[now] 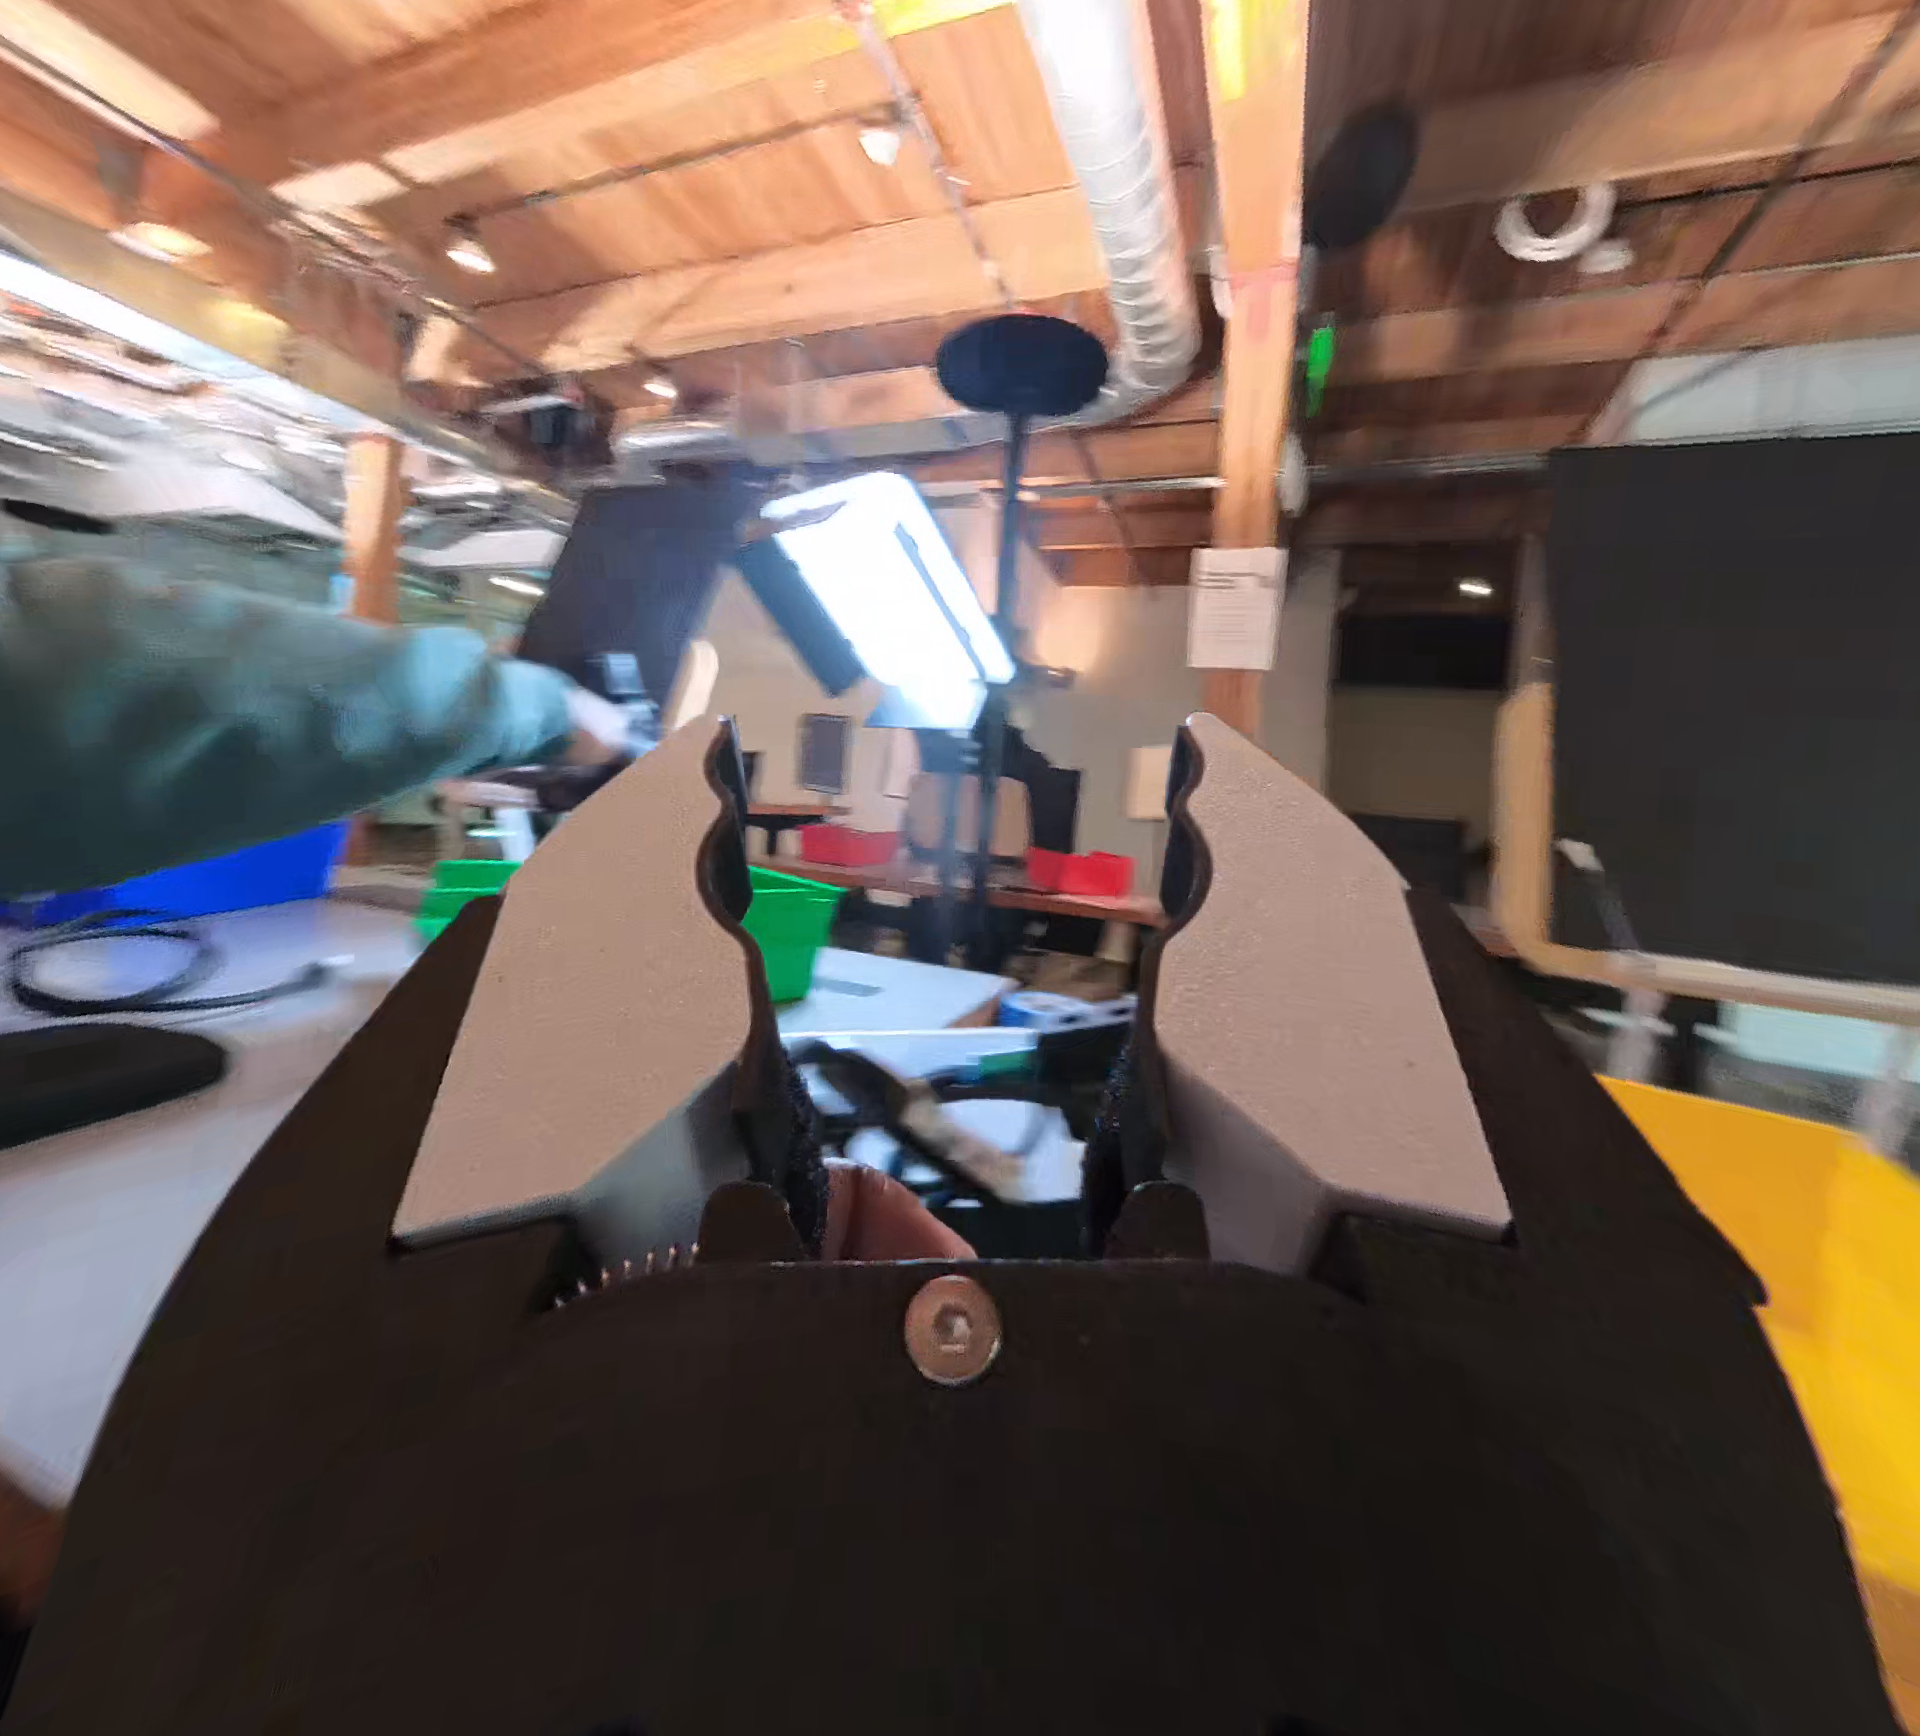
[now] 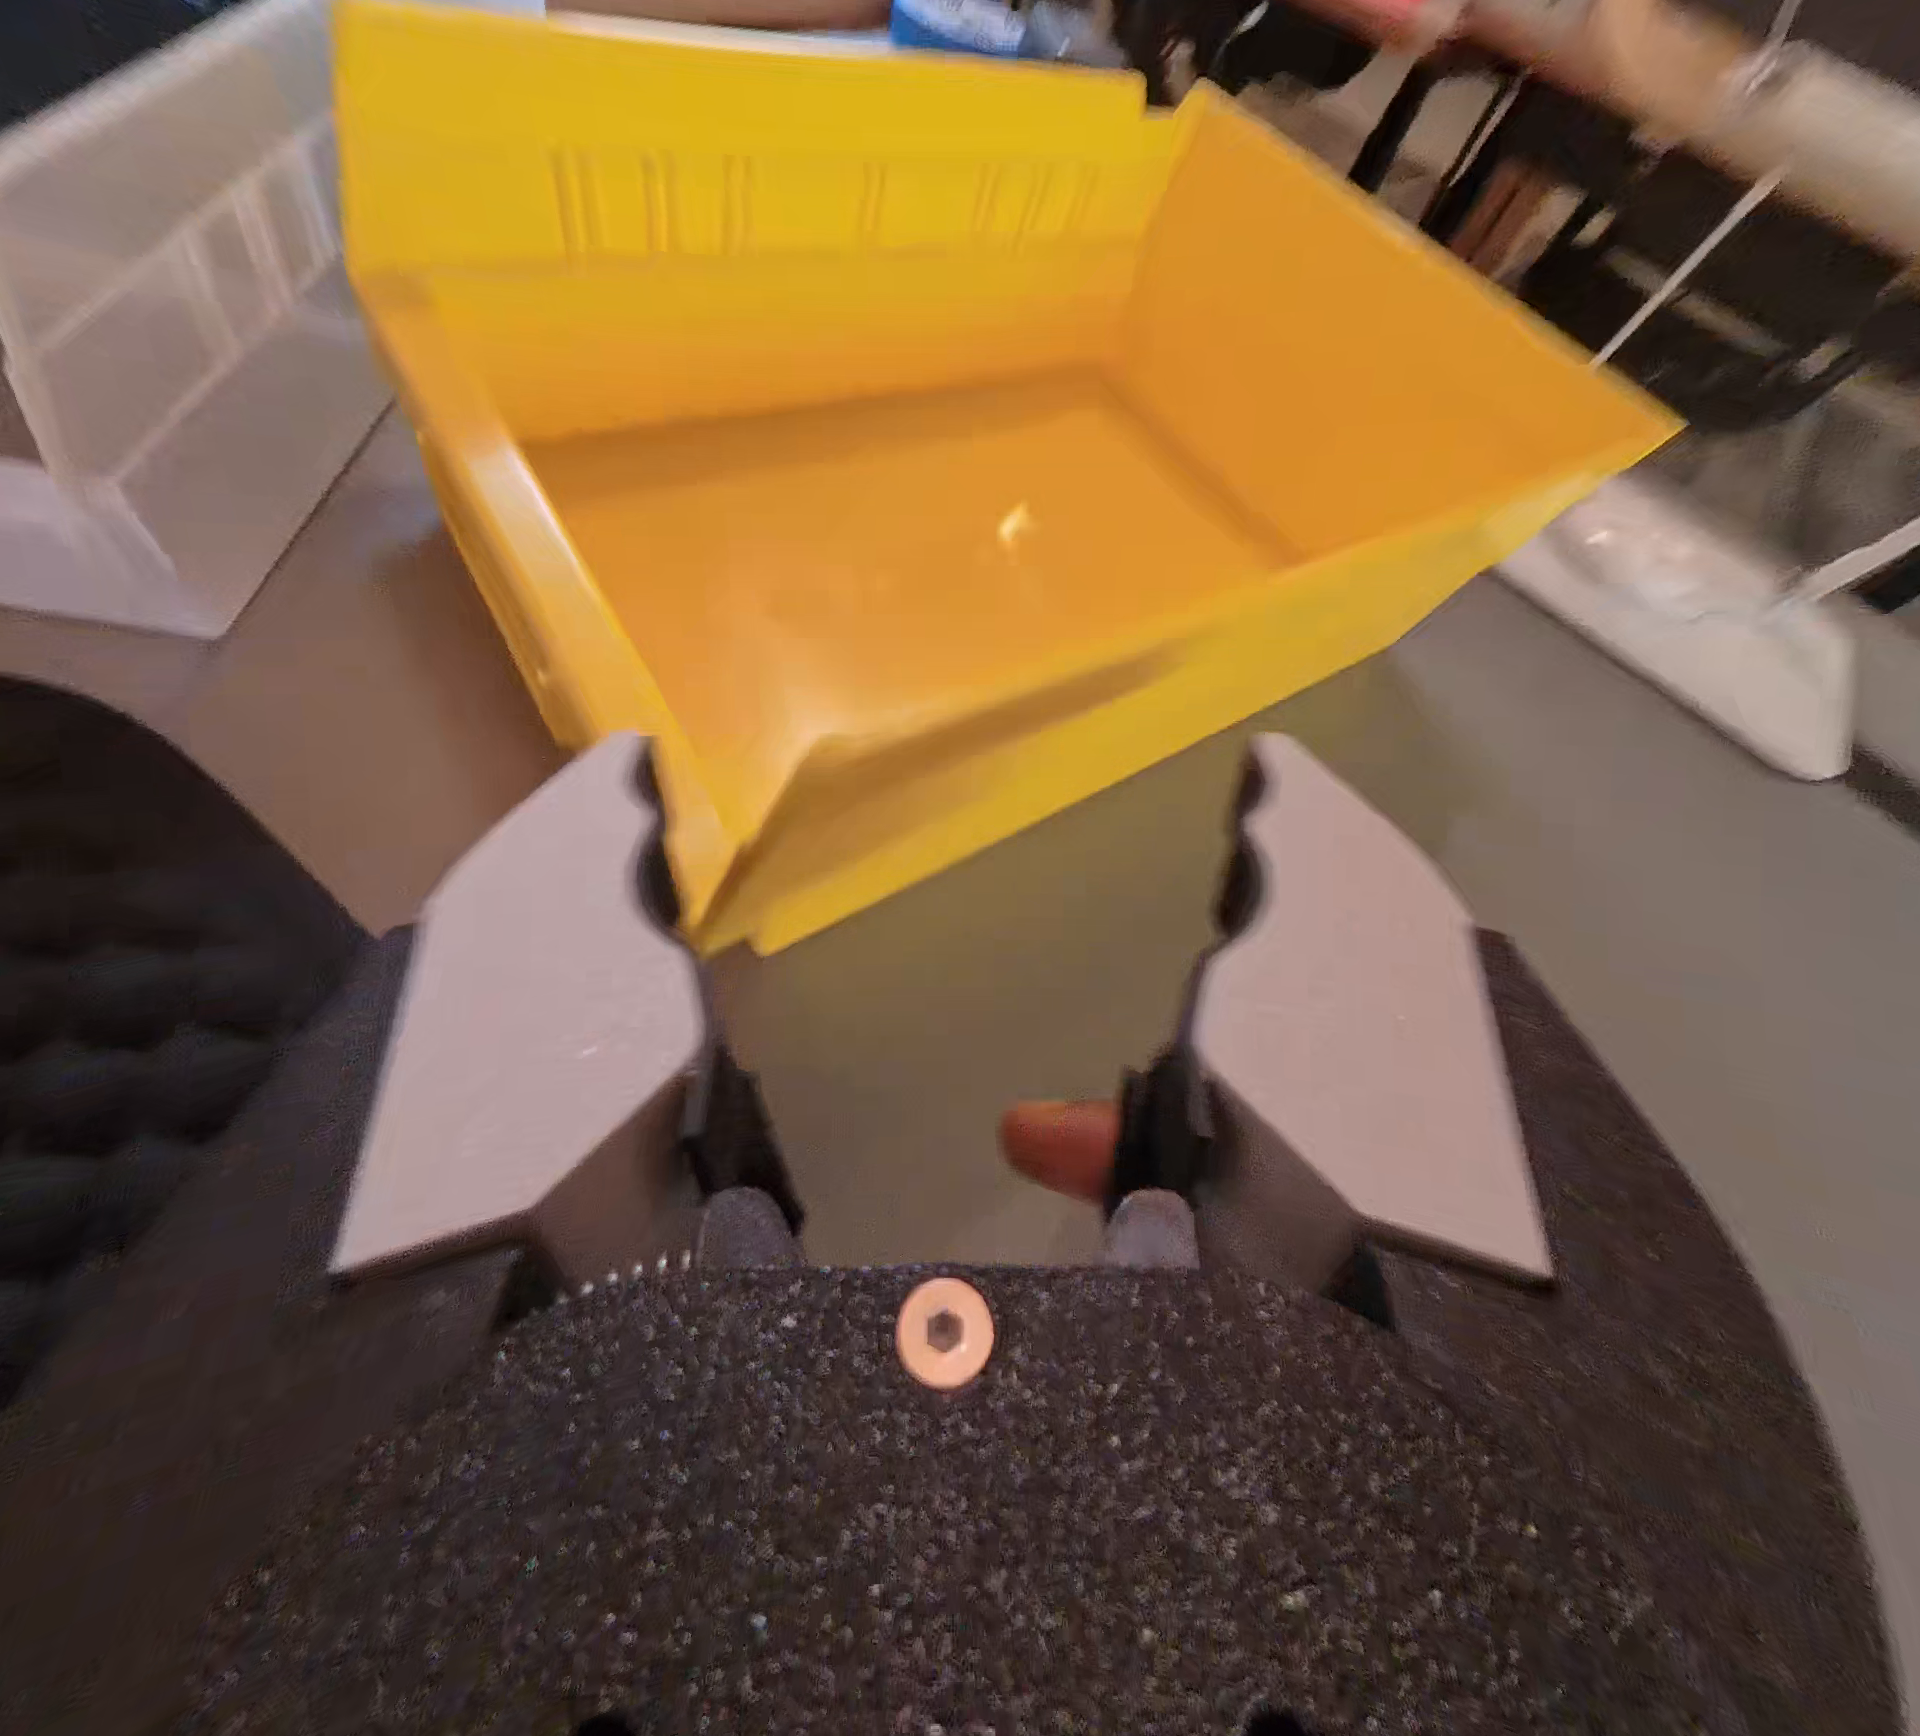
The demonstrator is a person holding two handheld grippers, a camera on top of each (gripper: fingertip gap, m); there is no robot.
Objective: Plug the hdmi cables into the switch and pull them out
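Timber-ceiling workshop, blurry. Left claw [image 1: 956, 813] wide, empty, aimed up; right claw [image 2: 951, 839] wide over yellow bin [image 2: 1299, 315]. Cable [image 1: 114, 969] on bench [image 1: 208, 1167] far left; switch unseen. Drop low, slow down first.

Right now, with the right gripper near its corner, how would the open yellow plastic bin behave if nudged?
The yellow plastic bin looks empty and thin-walled, so probably light and quick to slide. Its glossy floor suggests slippery plastic. One corner seems to overhang the table edge, so it might tip off.
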